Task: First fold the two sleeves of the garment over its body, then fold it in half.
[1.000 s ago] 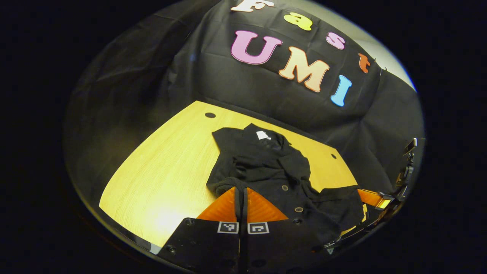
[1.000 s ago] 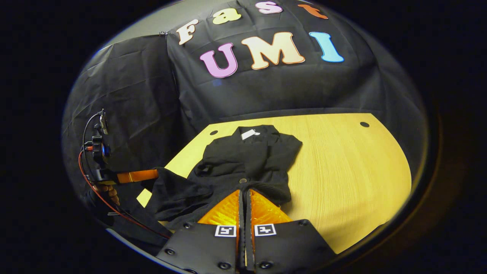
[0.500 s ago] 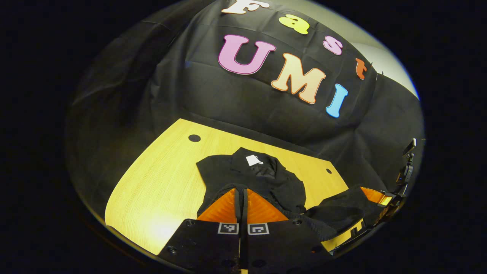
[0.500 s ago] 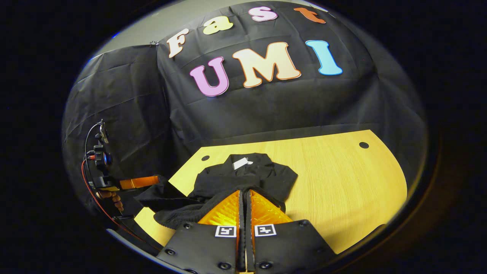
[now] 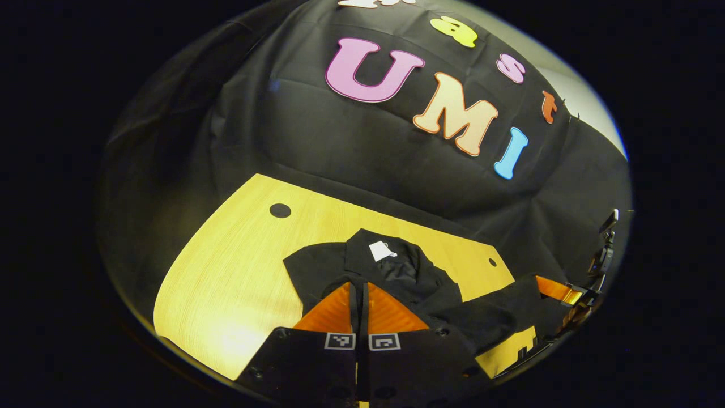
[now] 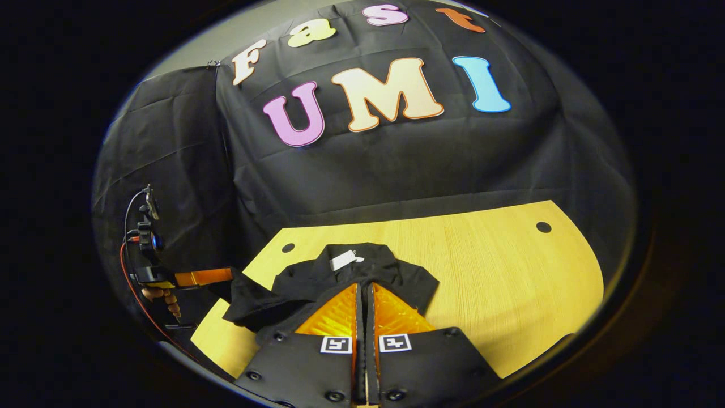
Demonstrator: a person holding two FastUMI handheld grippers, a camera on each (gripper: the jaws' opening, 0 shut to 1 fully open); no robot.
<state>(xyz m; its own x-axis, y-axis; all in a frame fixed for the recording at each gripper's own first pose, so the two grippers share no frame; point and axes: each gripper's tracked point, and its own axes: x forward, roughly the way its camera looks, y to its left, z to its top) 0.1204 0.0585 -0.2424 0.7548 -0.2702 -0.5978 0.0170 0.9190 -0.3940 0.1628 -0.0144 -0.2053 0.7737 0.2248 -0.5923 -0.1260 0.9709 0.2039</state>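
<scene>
In the left gripper view, the left gripper (image 5: 359,286) is seen with its fingers drawn close together, and a fold of the black garment (image 5: 396,272) is pinched at their tips. The cloth lies directly ahead of the fingers on the yellow bench (image 5: 238,272), with the collar and its white tag (image 5: 378,250) just beyond the tips. To the right of the fingers a raised stretch of hem is carried across to the right gripper (image 5: 558,290), seen farther off. The hem appears to be gripped at two spaced points so that the edge is kept taut and the fold falls straight.

In the right gripper view, the right gripper (image 6: 364,289) is likewise seen with its fingers nearly pressed together, black cloth being held at their tips. The garment (image 6: 408,277) is bunched just ahead of the fingers, its collar and tag (image 6: 341,260) immediately beyond. To the left of the fingers the lifted hem is stretched toward the left gripper (image 6: 224,276), which is held by a hand (image 6: 161,296) at the bench edge.

The sleeves cannot be made out separately; they are judged to be already folded in. The halving fold is judged to be in hand, the lower edge being brought over toward the collar.
</scene>
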